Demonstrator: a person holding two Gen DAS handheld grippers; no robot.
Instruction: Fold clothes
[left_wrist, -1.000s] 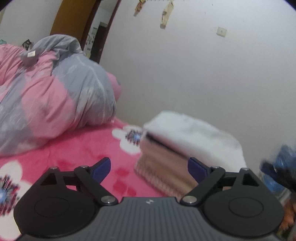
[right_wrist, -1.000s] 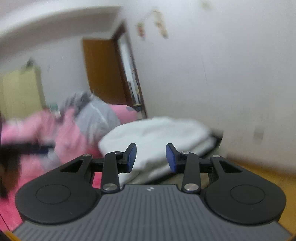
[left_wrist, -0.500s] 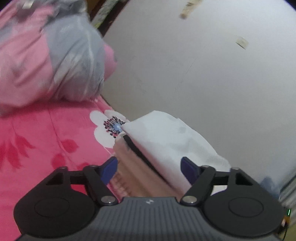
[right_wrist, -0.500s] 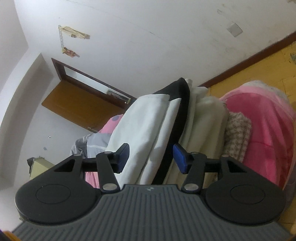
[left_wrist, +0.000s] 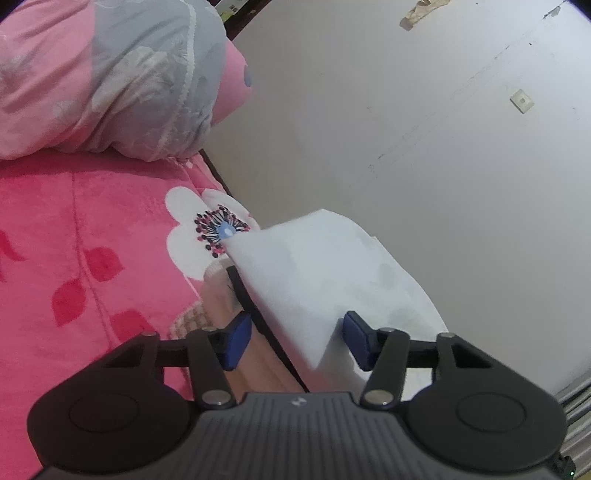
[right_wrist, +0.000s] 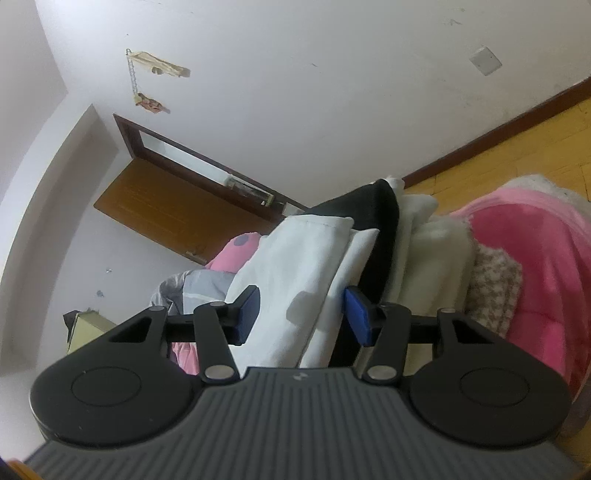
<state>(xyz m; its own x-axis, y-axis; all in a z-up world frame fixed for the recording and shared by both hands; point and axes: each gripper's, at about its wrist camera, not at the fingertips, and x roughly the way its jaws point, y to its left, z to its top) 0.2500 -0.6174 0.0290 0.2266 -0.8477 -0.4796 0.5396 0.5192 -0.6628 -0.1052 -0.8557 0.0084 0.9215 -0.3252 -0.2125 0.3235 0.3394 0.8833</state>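
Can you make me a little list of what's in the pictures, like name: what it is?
place: a bed with a pink blanket by a white wall
pile: folded clothes, white cloth on top
under it: black layer, then cream and checked ones
left gripper: open, its fingers either side of the white cloth's edge
right gripper: open, around the white cloth's end
behind: a bunched pink and grey quilt
also: a brown door

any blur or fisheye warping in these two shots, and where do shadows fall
Left wrist view: sharp, white garment crisp, wall bowed by fisheye, no glare. Right wrist view: sharp but heavily tilted, door frame curved, a soft shadow on the white cloth between the open fingers.
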